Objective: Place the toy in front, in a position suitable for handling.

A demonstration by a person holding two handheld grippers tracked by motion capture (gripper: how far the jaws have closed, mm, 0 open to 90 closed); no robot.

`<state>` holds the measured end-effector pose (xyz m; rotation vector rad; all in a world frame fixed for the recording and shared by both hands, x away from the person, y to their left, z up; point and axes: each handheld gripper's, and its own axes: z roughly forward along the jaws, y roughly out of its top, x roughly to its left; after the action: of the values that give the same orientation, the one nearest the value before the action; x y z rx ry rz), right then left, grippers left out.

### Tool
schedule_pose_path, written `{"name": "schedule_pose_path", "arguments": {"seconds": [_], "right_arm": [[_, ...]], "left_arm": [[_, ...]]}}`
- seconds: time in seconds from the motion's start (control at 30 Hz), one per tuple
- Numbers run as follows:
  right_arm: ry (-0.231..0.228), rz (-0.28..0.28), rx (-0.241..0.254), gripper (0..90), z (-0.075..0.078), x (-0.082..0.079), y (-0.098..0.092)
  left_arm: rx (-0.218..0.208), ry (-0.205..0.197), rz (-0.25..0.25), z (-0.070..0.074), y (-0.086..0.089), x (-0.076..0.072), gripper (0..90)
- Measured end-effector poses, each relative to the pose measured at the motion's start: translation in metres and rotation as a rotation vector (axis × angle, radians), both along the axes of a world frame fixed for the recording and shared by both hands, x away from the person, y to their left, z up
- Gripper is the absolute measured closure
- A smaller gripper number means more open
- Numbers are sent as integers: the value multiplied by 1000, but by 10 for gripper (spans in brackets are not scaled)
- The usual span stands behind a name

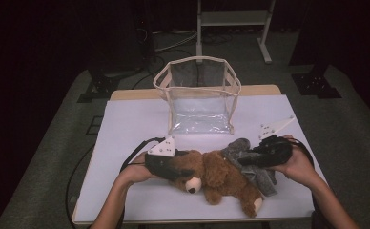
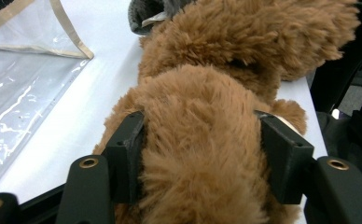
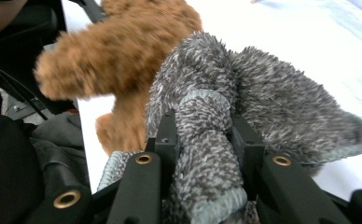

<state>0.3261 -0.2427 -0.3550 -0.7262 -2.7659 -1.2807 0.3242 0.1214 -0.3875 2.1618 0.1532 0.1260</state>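
The bear (image 1: pixel 211 176) lies at the table's (image 1: pixel 126 129) near edge, soft and light. The left gripper (image 2: pixel 201 154) squeezes its plush head; the right gripper (image 3: pixel 202 140) pinches the grey garment (image 3: pixel 263 98) beside it. Both compress easily, so a deep grip suits best.

In the high view, the teddy bear (image 1: pixel 216 176) hides part of the grey fuzzy garment (image 1: pixel 257 167) at lower right. In the left gripper view, the clear bag (image 2: pixel 25 70) is cut off at upper left.

Clear plastic bag (image 1: pixel 200 98) with beige trim, upright on white table (image 1: pixel 130 129); metal stand (image 1: pixel 233 21) on carpet beyond.
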Motion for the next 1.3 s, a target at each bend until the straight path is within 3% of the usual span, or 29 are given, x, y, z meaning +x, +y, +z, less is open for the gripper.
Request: {"name": "schedule_pose_path", "arguments": {"seconds": [0.17,0.3,0.43,0.6,0.73,0.83,0.9,1.0,1.1,1.2,1.3], "right_arm": [[26,-71,29,683,-5,-4,-34],[44,-85,53,682,-11,-9,-45],[14,-78,57,682,-9,-9,-39],[-43,-31,91,682,2,-7,-17],[-59,-16,93,681,-4,-6,-5],[-41,-33,99,680,-12,-5,-13],[-46,-83,91,679,-14,-5,-27],[-34,-116,122,680,-17,-6,-40],[-39,-100,131,680,-15,-10,-34],[-53,-39,136,679,-11,-15,-19],[-72,-17,105,679,-9,-19,-13]], "left_arm": [[-3,-7,-1,0,0,-1,400],[0,-12,-3,0,-1,-2,397],[10,-26,-9,1,-2,-3,395],[9,-32,-13,0,-1,-3,391],[11,-38,-14,0,-1,-4,389],[18,-47,-19,1,-1,-5,385],[19,-47,-18,1,-1,-5,384],[19,-48,-17,1,-1,-5,382],[22,-48,-17,1,-1,-5,379],[13,-44,-16,1,0,-5,377],[8,-42,-17,0,1,-5,376]]}}
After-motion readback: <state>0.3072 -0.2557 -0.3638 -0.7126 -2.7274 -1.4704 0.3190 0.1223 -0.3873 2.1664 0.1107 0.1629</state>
